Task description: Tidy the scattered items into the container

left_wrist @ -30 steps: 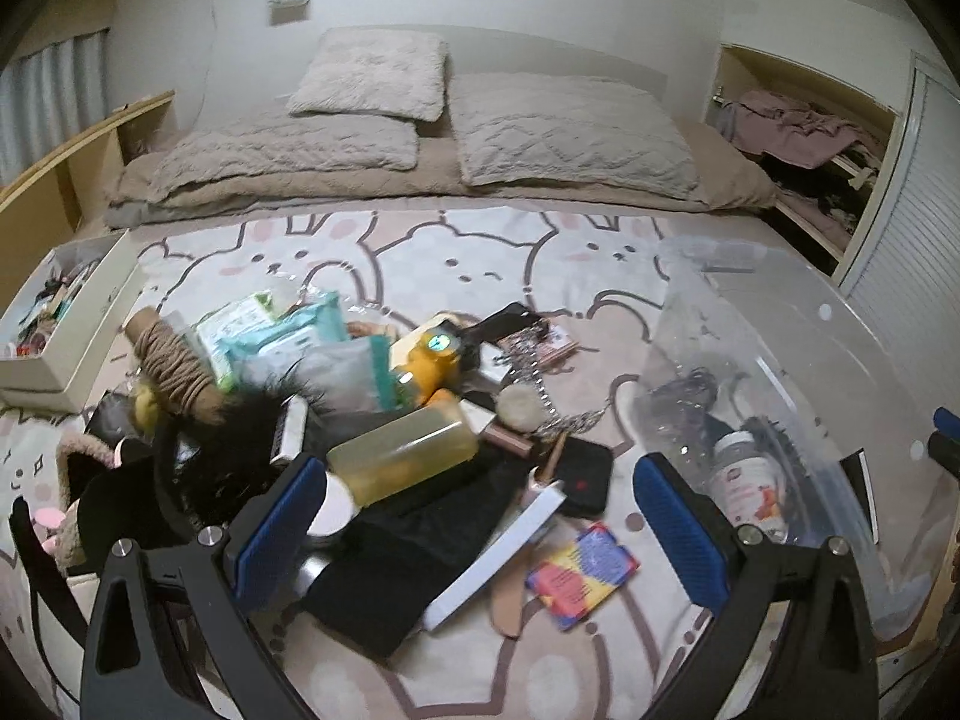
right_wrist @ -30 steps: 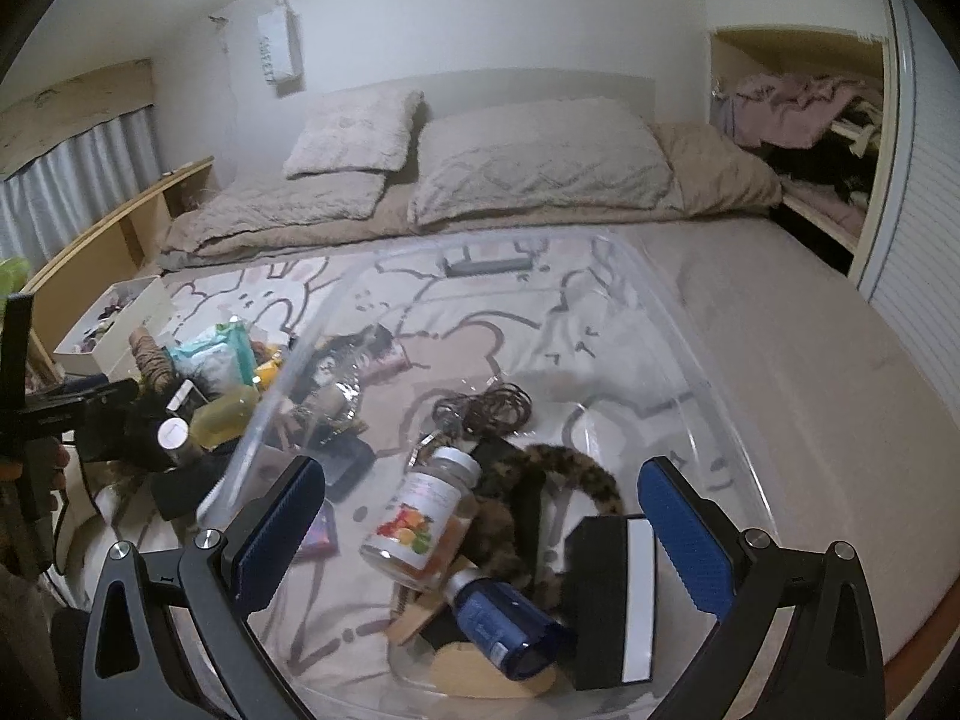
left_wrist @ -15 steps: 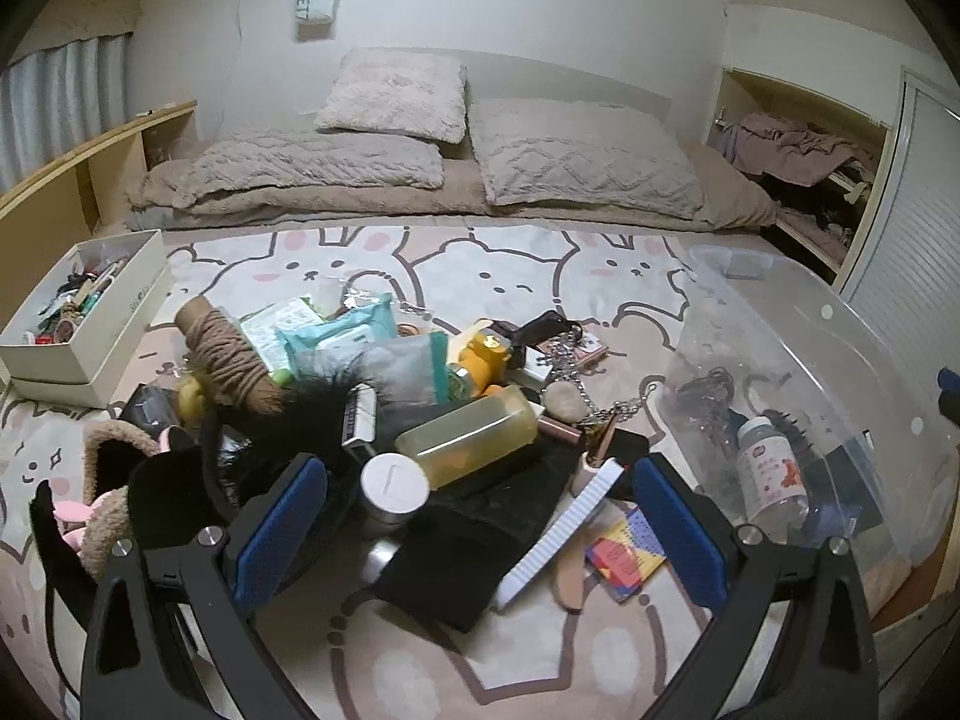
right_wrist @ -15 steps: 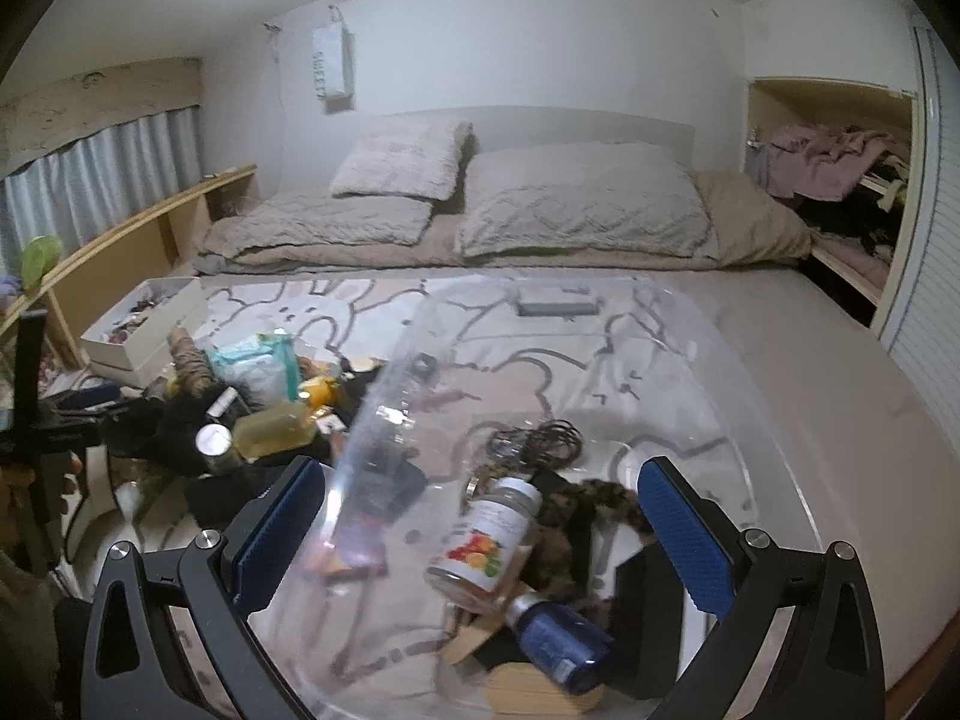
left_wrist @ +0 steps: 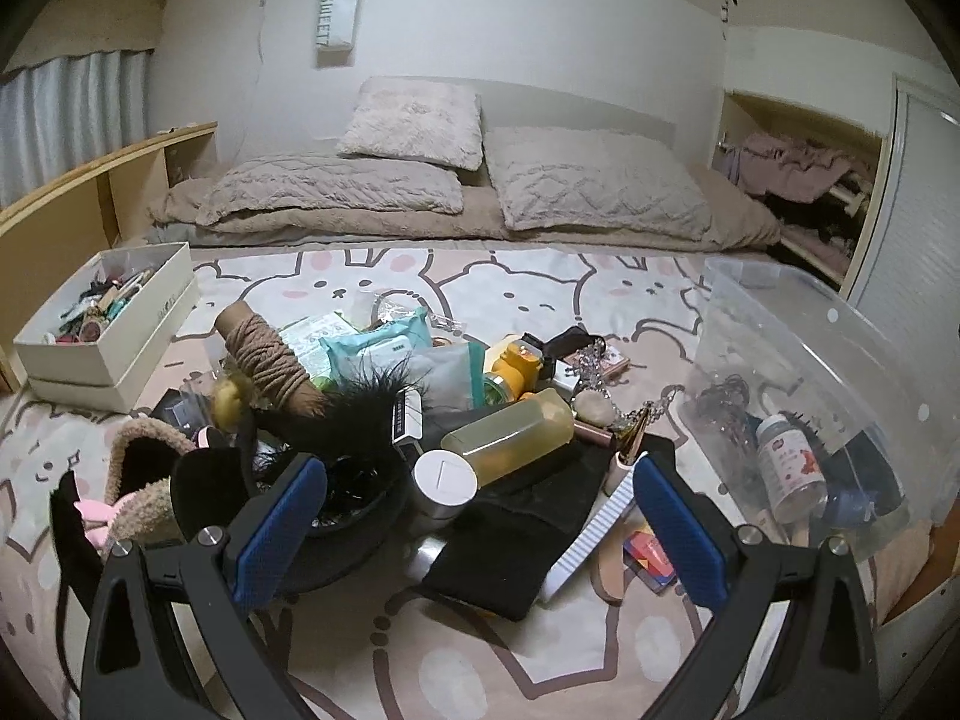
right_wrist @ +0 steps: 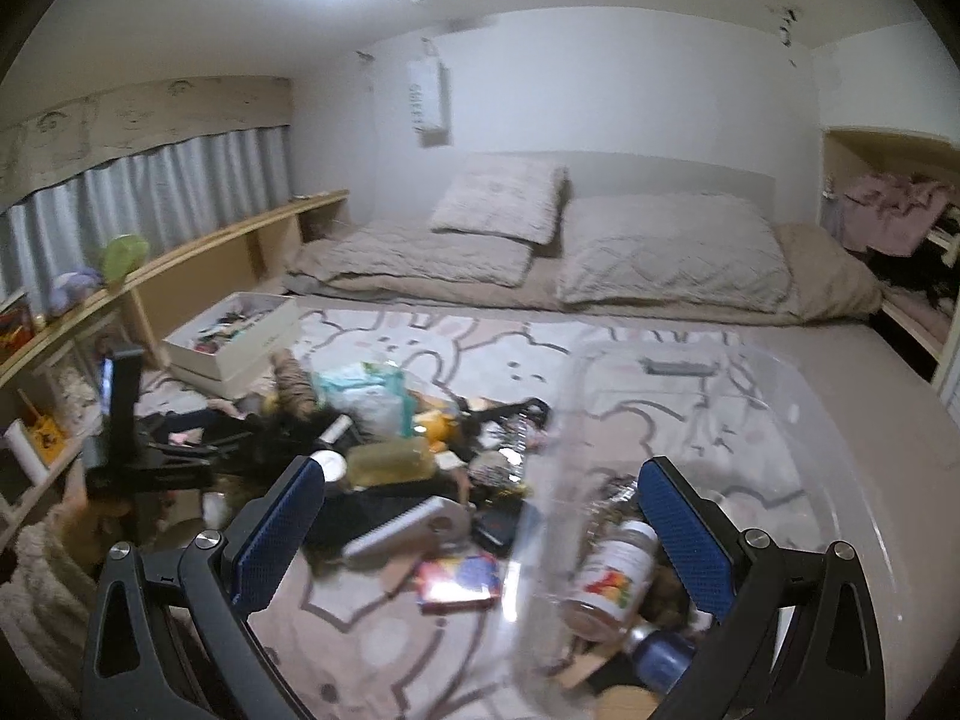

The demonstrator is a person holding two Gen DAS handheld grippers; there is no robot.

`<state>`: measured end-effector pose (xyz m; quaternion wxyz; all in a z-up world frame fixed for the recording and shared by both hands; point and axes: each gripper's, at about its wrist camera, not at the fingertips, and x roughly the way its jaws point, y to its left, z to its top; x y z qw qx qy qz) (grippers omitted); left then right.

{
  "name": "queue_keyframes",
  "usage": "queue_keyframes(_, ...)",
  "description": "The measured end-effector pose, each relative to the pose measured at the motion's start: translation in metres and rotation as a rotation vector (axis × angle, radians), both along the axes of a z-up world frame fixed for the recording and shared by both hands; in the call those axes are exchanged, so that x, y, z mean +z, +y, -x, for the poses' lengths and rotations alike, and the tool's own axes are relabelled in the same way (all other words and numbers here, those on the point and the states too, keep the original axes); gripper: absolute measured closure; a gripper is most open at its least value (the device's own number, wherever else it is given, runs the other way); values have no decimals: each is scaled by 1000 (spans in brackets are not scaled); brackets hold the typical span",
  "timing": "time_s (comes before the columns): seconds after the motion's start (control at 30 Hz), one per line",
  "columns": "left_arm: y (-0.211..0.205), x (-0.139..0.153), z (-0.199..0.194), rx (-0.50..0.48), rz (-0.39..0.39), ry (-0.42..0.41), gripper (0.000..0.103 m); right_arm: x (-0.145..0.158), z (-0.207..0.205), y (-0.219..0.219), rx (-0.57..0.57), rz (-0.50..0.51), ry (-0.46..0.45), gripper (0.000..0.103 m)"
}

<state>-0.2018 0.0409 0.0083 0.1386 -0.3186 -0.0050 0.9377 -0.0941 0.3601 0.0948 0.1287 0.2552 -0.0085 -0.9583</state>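
Observation:
A pile of scattered items lies on the bunny-print bedspread (left_wrist: 372,276): a yellow bottle (left_wrist: 510,435), a white-capped jar (left_wrist: 445,480), a black cloth (left_wrist: 516,534), a white comb (left_wrist: 591,531), a rope spool (left_wrist: 264,354), wipes (left_wrist: 378,345). A clear plastic bin (left_wrist: 798,360) stands to the right, holding a vitamin bottle (left_wrist: 789,468) and dark items. My left gripper (left_wrist: 474,528) is open and empty above the pile. My right gripper (right_wrist: 480,534) is open and empty over the bin's left rim (right_wrist: 540,480); the vitamin bottle (right_wrist: 609,576) lies inside.
A white box (left_wrist: 108,324) of small things sits at the left. Pillows (left_wrist: 414,120) and a folded blanket lie at the bed's head. A wooden shelf (left_wrist: 78,198) runs along the left; an open closet (left_wrist: 804,180) is at the right.
Both grippers have risen and pulled back. The right one has swung left, from over the bin's inside to its left rim, bringing the pile into view. Both stay open.

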Motion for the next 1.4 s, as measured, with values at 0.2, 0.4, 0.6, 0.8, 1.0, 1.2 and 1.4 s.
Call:
queue_keyframes(0.2, -5, -10, -1, 21, -19, 31, 0, -9, -1, -39, 68, -15, -3, 0)
queue_keyframes(0.4, -12, -26, -3, 41, -69, 86, 0, -42, 12, -80, 124, -57, -49, 0)
queue_keyframes(0.6, -17, -47, -3, 45, -72, 80, 0, -87, 30, -107, 129, -101, -108, 0)
queue_keyframes(0.8, -26, -77, 1, 40, -78, 35, 0, -134, 56, -122, 94, -123, -180, 0)
queue_keyframes(1.0, -19, -90, -2, 25, -17, 56, 0, -171, 83, -120, 30, -92, -260, 0)
queue_keyframes(1.2, -10, -99, -12, 6, 47, 103, 0, -202, 105, -108, -76, -18, -322, 0)
queue_keyframes(1.4, 1, -97, -32, -9, 133, 207, 0, -225, 112, -108, -83, -7, -371, 0)
